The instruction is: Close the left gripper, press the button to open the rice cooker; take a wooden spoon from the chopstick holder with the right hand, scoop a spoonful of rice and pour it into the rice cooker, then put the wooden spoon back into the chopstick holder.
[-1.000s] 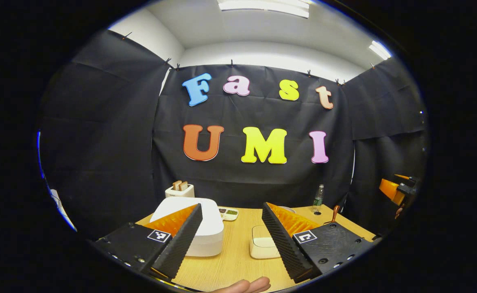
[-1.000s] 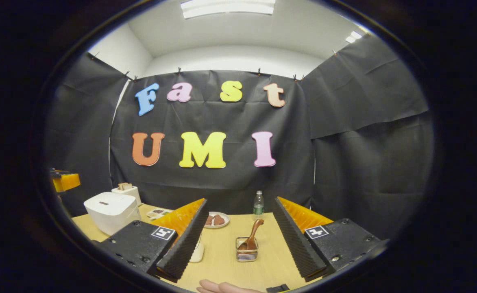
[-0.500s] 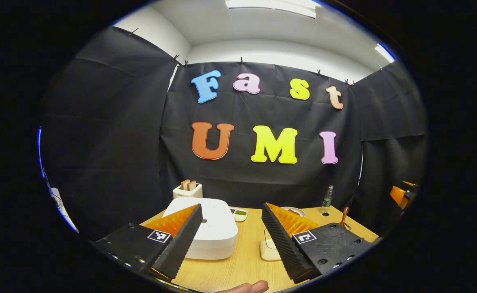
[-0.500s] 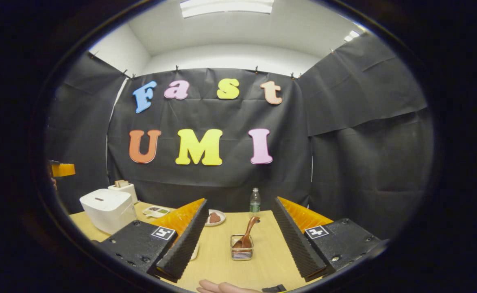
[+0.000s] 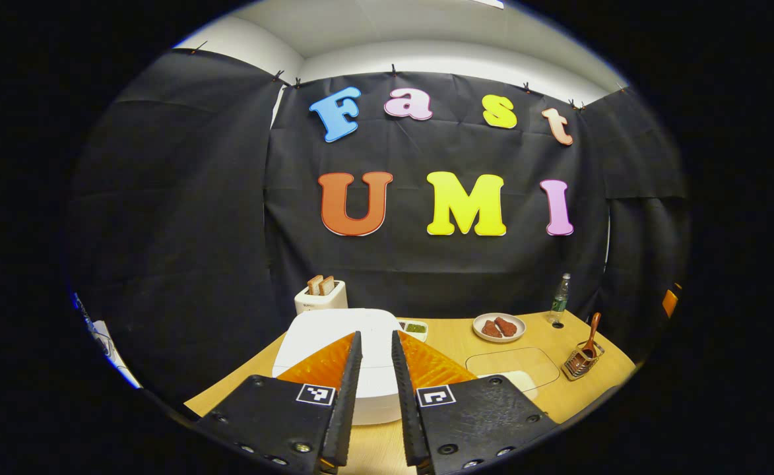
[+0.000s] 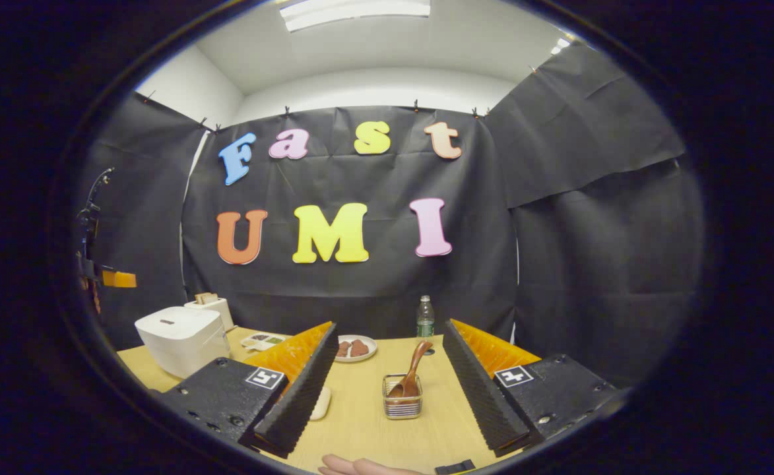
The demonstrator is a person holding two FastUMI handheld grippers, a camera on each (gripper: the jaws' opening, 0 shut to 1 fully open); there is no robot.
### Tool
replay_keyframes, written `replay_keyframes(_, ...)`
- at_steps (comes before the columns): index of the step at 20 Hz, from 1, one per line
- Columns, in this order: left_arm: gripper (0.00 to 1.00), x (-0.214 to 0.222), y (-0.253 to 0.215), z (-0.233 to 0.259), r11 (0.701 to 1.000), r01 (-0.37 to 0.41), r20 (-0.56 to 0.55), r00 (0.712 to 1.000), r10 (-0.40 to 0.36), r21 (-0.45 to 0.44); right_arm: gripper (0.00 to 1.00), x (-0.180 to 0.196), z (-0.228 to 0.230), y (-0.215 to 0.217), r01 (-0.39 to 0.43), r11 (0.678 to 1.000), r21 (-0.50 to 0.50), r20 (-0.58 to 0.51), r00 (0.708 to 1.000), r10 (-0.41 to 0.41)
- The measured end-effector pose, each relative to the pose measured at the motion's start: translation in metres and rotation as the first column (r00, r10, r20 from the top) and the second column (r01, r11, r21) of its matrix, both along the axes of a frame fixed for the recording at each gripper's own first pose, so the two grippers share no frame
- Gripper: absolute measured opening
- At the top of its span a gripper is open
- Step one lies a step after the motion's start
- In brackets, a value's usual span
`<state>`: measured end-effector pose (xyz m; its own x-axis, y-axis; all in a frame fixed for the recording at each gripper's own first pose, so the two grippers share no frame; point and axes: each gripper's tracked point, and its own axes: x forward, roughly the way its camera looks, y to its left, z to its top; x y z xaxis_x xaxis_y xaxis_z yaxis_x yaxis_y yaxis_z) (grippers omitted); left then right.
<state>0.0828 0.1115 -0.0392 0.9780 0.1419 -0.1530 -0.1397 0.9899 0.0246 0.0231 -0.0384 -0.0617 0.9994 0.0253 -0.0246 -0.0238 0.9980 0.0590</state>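
In the left gripper view, my left gripper (image 5: 375, 335) hovers over the near side of the closed white rice cooker (image 5: 334, 330), its fingers drawn together with only a narrow slit between them and nothing held. The wooden spoon (image 5: 590, 333) stands in the wire chopstick holder (image 5: 579, 364) at the far right. In the right gripper view, my right gripper (image 6: 390, 325) is open and empty, with the wooden spoon (image 6: 414, 373) in the chopstick holder (image 6: 402, 404) on the table between its fingers, some way ahead. The rice cooker (image 6: 182, 336) sits at the left.
A toaster (image 5: 321, 297) stands behind the cooker. On the wooden table (image 5: 452, 343) are a small dish (image 5: 415, 326), a plate of brown food (image 5: 499, 326), a bottle (image 5: 560, 297) and a clear-lidded container (image 5: 512, 363). A hand (image 6: 360, 465) shows at the bottom.
The left gripper's fingers have gone from wide open to nearly touching, and it has swung toward the rice cooker. The right gripper has stayed open and barely shifted.
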Motion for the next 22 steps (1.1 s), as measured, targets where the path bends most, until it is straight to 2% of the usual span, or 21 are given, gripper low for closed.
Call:
replay_keyframes(1, 0.31, 0.005, 0.001, -0.004, 1.0, -0.004, -0.01, 1.0, 0.004, 0.007, 0.98, 0.003, -0.003, -0.001, -0.004, 1.0, -0.003, -0.002, 1.0, 0.004)
replay_keyframes(2, 0.31, 0.006, 0.004, -0.009, 1.0, -0.009, -0.021, 1.0, 0.009, 0.009, 1.0, 0.007, -0.005, -0.001, -0.007, 1.0, -0.005, -0.001, 1.0, 0.007)
replay_keyframes(3, 0.0, 0.018, 0.008, -0.011, 0.999, -0.042, -0.026, 0.999, 0.042, 0.002, 1.0, 0.012, -0.007, -0.003, -0.004, 1.0, -0.006, -0.002, 1.0, 0.004)
replay_keyframes(8, 0.0, 0.055, 0.018, -0.048, 0.999, -0.05, -0.15, 0.988, 0.048, -0.012, 1.0, 0.032, -0.022, -0.002, -0.02, 1.0, -0.013, -0.021, 1.0, 0.02)
replay_keyframes(12, 0.0, 0.083, 0.035, -0.074, 0.995, -0.096, -0.234, 0.968, 0.094, 0.003, 1.0, 0.037, -0.037, 0.005, -0.062, 0.998, 0.023, -0.065, 0.996, 0.063)
replay_keyframes(13, 0.0, 0.088, 0.04, -0.08, 0.994, -0.107, -0.251, 0.963, 0.104, 0.002, 0.98, 0.039, -0.035, 0.001, -0.057, 0.998, 0.022, -0.058, 0.997, 0.058)
replay_keyframes(15, 0.0, 0.099, 0.048, -0.09, 0.992, -0.126, -0.274, 0.954, 0.122, 0.004, 1.0, 0.043, -0.038, -0.006, -0.043, 0.999, 0.009, -0.054, 0.998, 0.044)
replay_keyframes(20, 0.0, 0.107, 0.048, -0.128, 0.988, -0.151, -0.363, 0.923, 0.128, -0.036, 0.98, 0.047, -0.053, -0.023, -0.004, 0.999, 0.034, -0.083, 0.997, 0.007)
replay_keyframes(22, 0.0, 0.105, 0.047, -0.127, 0.989, -0.148, -0.358, 0.924, 0.133, -0.014, 1.0, 0.047, -0.057, -0.029, 0.008, 0.999, 0.041, -0.087, 0.996, -0.004)
